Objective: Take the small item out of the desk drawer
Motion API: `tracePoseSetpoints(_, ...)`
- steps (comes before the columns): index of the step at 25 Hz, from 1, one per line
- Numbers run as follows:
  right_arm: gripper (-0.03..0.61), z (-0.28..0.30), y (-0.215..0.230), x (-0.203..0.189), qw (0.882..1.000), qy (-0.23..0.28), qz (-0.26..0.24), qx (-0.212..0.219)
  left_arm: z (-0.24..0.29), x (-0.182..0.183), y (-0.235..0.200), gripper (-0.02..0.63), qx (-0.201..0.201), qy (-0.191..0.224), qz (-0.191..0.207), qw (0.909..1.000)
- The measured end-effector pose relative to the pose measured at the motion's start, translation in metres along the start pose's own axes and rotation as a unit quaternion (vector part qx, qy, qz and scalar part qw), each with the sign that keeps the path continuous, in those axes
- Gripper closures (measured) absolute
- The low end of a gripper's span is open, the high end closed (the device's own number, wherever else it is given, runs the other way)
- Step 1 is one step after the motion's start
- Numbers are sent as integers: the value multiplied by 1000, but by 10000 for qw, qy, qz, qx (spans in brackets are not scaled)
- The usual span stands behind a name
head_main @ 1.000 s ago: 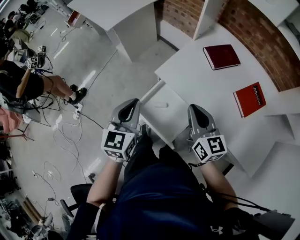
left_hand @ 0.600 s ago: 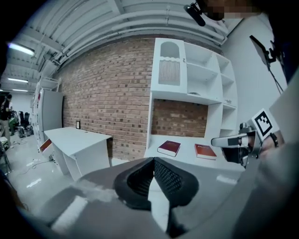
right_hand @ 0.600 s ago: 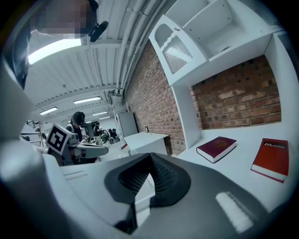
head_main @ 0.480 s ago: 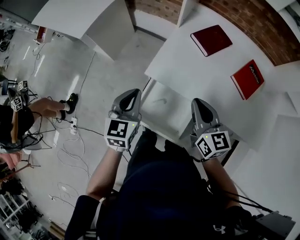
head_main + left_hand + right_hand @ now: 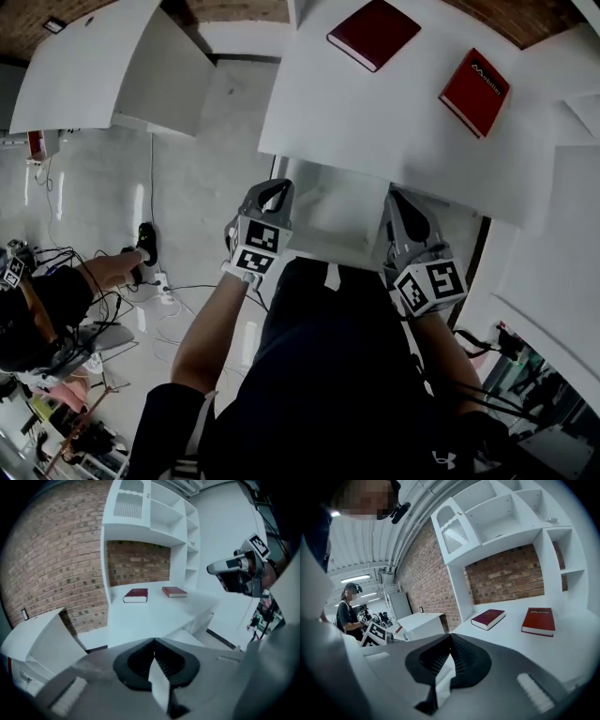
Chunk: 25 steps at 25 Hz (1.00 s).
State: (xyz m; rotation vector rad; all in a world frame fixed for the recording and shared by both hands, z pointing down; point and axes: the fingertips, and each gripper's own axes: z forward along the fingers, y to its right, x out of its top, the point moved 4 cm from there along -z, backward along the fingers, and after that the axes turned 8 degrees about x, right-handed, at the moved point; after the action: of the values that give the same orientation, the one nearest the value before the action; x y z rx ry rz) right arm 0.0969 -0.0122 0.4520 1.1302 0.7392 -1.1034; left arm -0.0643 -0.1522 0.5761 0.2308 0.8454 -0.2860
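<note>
The white desk [image 5: 375,131] fills the top of the head view; a dark red book [image 5: 373,33] and a red book [image 5: 474,79] lie on it. Below its front edge a white panel [image 5: 328,211] shows between my two grippers; I see no open drawer and no small item. My left gripper [image 5: 275,192] is shut and empty, its tips close to the desk's left front corner. My right gripper [image 5: 396,197] is also shut with nothing in it, its tips by the front edge. In the left gripper view the left gripper's [image 5: 153,640] jaws meet; in the right gripper view the right gripper's [image 5: 450,635] jaws meet too.
A second white desk [image 5: 103,75] stands at the upper left. Cables and a power strip [image 5: 161,281] lie on the floor at the left, near a seated person [image 5: 37,309]. A white shelf unit [image 5: 150,517] rises above the desk against the brick wall.
Both grippers have sunk toward the desk's front edge, the left one farther. The desk and books have slid up the head view.
</note>
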Motion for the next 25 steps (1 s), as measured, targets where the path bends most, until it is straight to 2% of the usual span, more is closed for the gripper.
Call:
tracePoseSetpoints(3,575,-14,9,-6,9995,40,112,-283,29,-21,18,609,-423,-539,522,9963)
tracePoseSetpoints(7,575,-29,23,-11,9980,128,268,-555,60,-50,36,576,-849,-1178,1014,9842)
tracePoseSetpoints(12,575,-42,37,-15,9964,178,392,-734,88,-84,51,561,-1163,-1833,1324,9671)
tracePoseSetpoints(14,575,-46,41,-17,9960,169,422,-764,98,-97,57,536,-1269,-2092,1436,9589)
tracePoseSetpoints(21,575,-61,60,-30,9937,118,596,-937,130,-146,74,487,-1584,-2997,1954,9203)
tracePoseSetpoints(25,575,-65,65,-37,9927,58,648,-1017,144,-167,79,479,-1554,-3250,2004,9111)
